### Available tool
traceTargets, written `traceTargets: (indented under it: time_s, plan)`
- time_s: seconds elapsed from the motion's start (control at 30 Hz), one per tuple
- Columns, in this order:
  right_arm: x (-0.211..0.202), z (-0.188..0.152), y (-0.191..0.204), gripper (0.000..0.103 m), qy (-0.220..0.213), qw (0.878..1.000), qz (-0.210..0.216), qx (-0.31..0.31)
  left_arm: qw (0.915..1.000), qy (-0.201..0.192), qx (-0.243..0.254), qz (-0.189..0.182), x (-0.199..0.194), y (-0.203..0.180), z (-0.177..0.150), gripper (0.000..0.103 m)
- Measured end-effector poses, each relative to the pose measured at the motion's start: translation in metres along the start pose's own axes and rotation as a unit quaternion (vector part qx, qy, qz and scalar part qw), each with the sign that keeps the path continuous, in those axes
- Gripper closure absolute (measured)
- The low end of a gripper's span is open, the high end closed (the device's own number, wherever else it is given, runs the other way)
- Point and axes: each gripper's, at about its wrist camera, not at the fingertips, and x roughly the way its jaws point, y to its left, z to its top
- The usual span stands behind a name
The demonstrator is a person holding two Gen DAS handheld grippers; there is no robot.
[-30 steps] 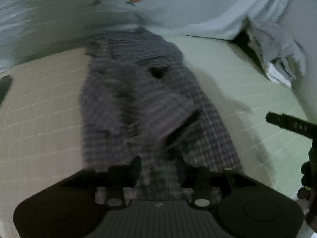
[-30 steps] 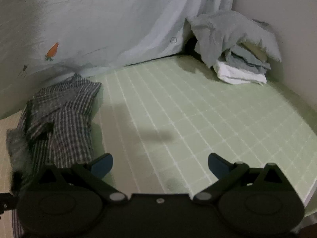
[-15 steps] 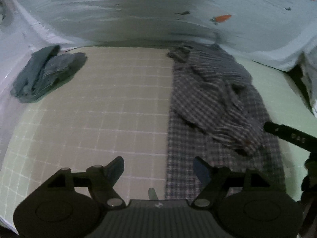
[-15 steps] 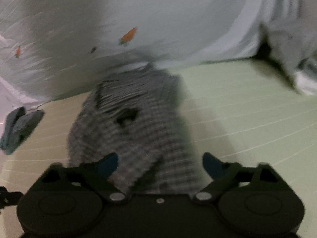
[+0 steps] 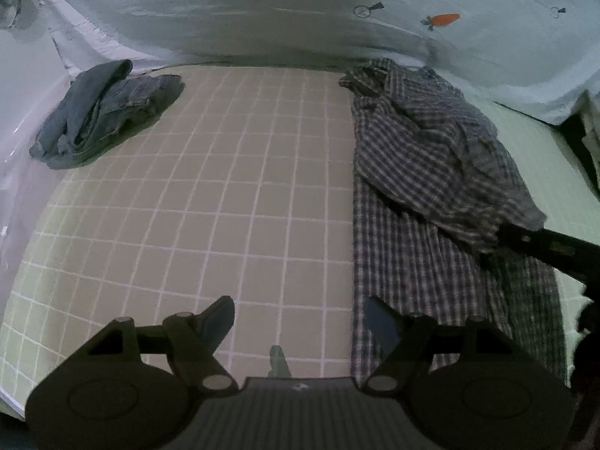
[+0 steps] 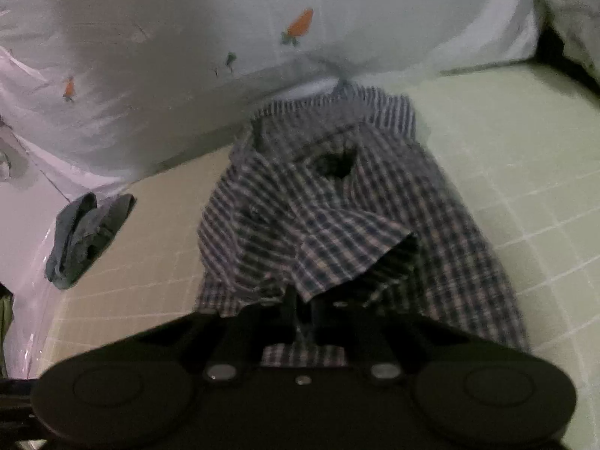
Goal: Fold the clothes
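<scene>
Fingers of the right gripper (image 6: 300, 313) are pressed together on a fold of the plaid shirt (image 6: 337, 232), while the left gripper (image 5: 300, 322) hangs with its fingers spread wide and nothing between them, its right fingertip over the shirt's near hem. That shirt lies rumpled lengthwise on the checked bed sheet (image 5: 210, 202), and a heap of blue jeans (image 5: 101, 112) sits well apart at the far left, below the carrot-print cloth (image 5: 337, 7)

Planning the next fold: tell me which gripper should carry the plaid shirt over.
Right. The right gripper is shut on the plaid shirt; the left gripper is open, only one finger over its edge.
</scene>
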Motion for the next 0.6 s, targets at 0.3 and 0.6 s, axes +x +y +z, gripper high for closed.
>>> traceTargets:
  time_s: [0.3,0.6]
  plan:
    - [-0.073,-0.048,0.002,0.097,-0.012,0.997,-0.065,0.041,0.9986,0.006,0.034,-0.040,0.004,-0.004,0.003,0.025]
    - [-0.094,-0.103,0.003,0.097,0.003,0.988,-0.113,0.108,0.9927,0.016,0.087,-0.082,0.008,-0.012,-0.010,0.025]
